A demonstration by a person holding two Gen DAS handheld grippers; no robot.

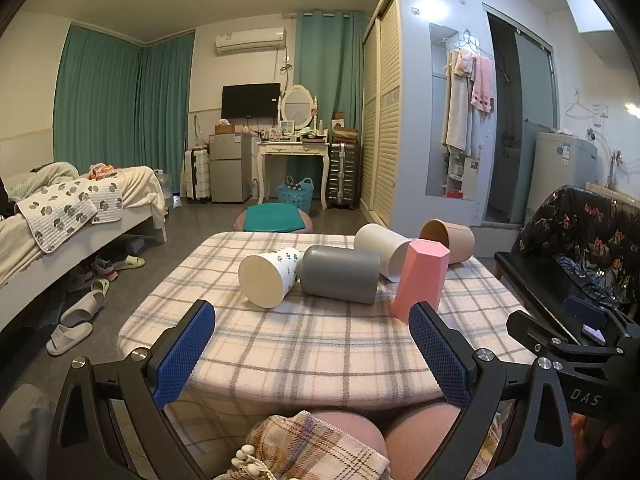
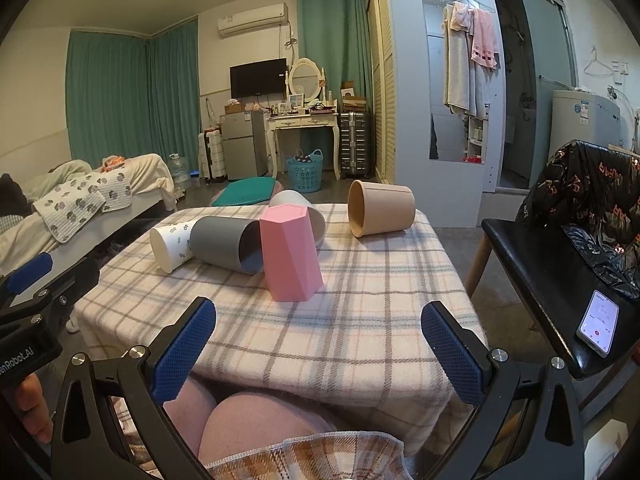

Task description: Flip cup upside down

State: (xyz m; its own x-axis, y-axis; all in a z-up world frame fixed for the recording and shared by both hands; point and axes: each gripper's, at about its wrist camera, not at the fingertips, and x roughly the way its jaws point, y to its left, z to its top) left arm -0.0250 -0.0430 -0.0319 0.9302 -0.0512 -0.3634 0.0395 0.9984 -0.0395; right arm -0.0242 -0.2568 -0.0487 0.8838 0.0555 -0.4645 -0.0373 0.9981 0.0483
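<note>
Your counter [image 2: 360, 320] is a small square top draped in a soft woven cloth, cream with grey and pale pink plaid lines, hanging over the near edge above your knees. To its right stands a black chair [image 2: 532, 280] with a glossy seat, a dark patterned garment [image 2: 592, 208] crumpled over its back and a slim phone [image 2: 599, 322] lying flat with its screen lit.

Both of your tools sit low at the near edge with nothing between their fingers. The left tool [image 1: 312, 344] has its black arms spread wide, the blue waffle-textured pads [image 1: 188, 344] well apart. The right tool [image 2: 320, 344] is spread just as wide, with the same dimpled blue pads [image 2: 452, 348].

Five cups cluster toward the far half of the cloth. The grey cup [image 2: 226, 246] is a smooth matte cylinder lying on its side, mouth toward your right tool. The tan cup [image 2: 380, 208] is matte too, on its side at the far right, apart from the others. The white cup [image 1: 382, 250] lies on its side behind the pink one. The pink cup [image 2: 290, 254] is faceted, with flat angled panels, and stands mouth down, wider at the base. The leaf-printed cup [image 2: 172, 244] is tapered, lying on its side against the grey one.
</note>
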